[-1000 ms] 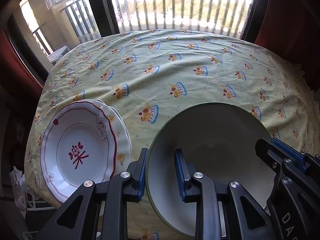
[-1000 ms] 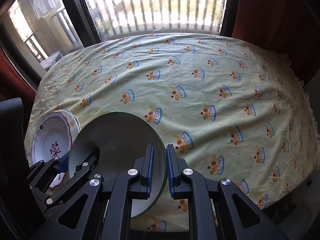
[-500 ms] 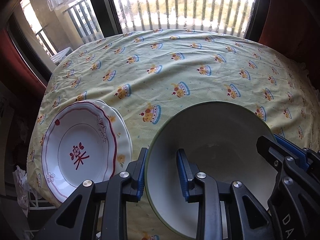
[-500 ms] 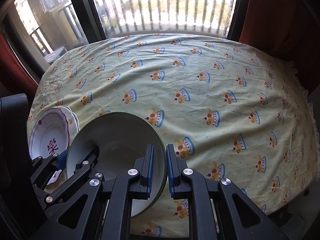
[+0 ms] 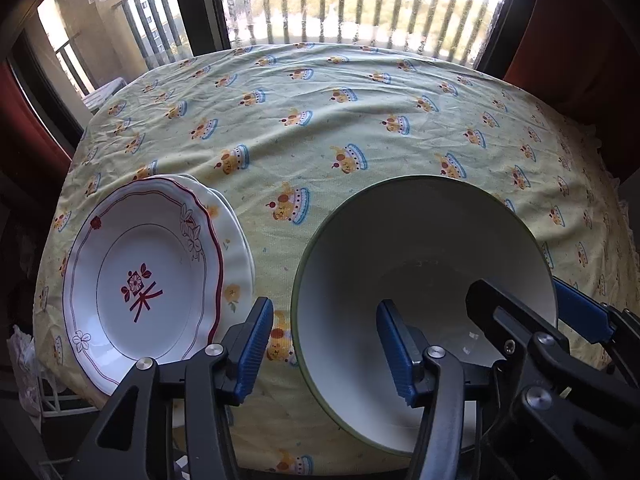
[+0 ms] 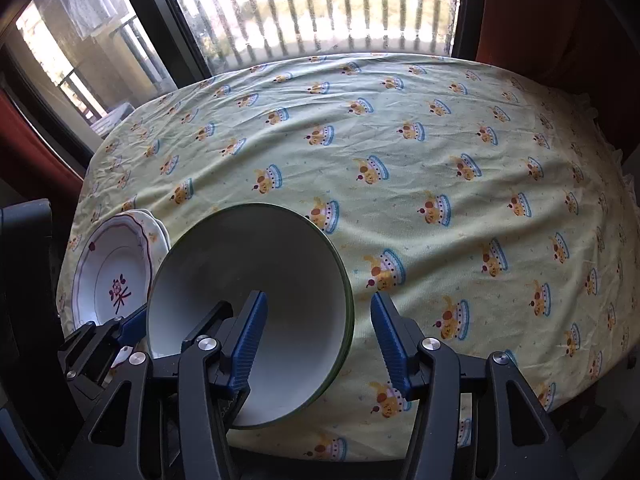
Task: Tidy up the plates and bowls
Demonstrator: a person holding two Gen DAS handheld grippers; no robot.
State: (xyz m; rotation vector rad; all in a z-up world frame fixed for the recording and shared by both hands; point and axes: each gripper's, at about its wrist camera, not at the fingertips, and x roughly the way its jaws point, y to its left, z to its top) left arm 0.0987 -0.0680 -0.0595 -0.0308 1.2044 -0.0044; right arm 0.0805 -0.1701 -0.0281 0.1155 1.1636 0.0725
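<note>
A large bowl [image 5: 420,248] with a plain pale inside and a thin green rim sits near the front edge of a table covered by a pale yellow tablecloth [image 5: 360,92] printed with small crowned cartoon figures. Just beside the bowl, on its left, lies a stack of plates [image 5: 140,276]; the top plate is white with a wavy red-lined rim, small flower marks on the border and a red flower emblem in the middle. A second white plate shows under it along the right edge.

The left gripper [image 5: 324,354] straddles the left side of the bowl's rim, one blue pad outside and one inside the bowl. Its jaws are opening, and both pads stand clear of the wall. The right gripper [image 6: 318,344] straddles the right side of the rim in the same way, its jaws also opening, the pads apart from the bowl.

The left wrist view gives the plate pattern close and clear, and shows the right gripper's fingers over the bowl's far side. The right wrist view shows the plates smaller and partly hidden by the bowl, but takes in the broad bare stretch of tablecloth to the right. Both views show a railed window [image 6: 312,8] behind the table
</note>
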